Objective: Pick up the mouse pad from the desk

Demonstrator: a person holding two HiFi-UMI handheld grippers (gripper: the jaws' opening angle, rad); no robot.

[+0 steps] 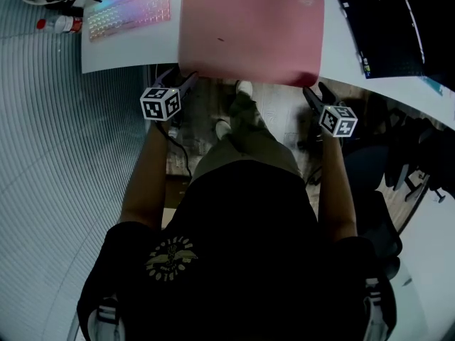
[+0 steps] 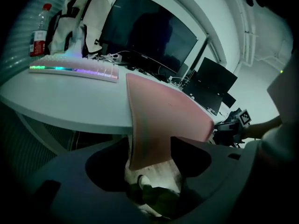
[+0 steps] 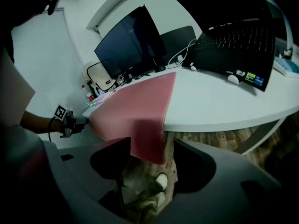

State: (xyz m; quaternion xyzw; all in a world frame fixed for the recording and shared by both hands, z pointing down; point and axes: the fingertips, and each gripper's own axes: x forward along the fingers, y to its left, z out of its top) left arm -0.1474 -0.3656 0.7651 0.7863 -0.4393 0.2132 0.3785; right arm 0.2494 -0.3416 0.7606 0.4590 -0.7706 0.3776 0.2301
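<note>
The pink mouse pad (image 1: pixel 249 30) lies on the white desk (image 1: pixel 121 52), and its near edge hangs over the desk's front rim. My left gripper (image 1: pixel 186 82) is at the pad's near left corner, below the desk edge. In the left gripper view that pink corner (image 2: pixel 149 139) hangs between wide jaws that do not press on it; the gripper (image 2: pixel 150 158) is open. My right gripper (image 1: pixel 313 94) is at the near right corner. In the right gripper view the pad's corner (image 3: pixel 147 141) likewise droops between spread jaws, and that gripper (image 3: pixel 150 161) is open too.
A backlit keyboard (image 1: pixel 128 13) and a bottle (image 1: pixel 60 24) sit at the desk's left, a backpack (image 2: pixel 77 20) behind them. An open black laptop (image 1: pixel 384 20) stands at the right. Dark monitors (image 2: pixel 149 36) line the back. The person's legs and a shoe (image 1: pixel 244 89) are under the desk edge.
</note>
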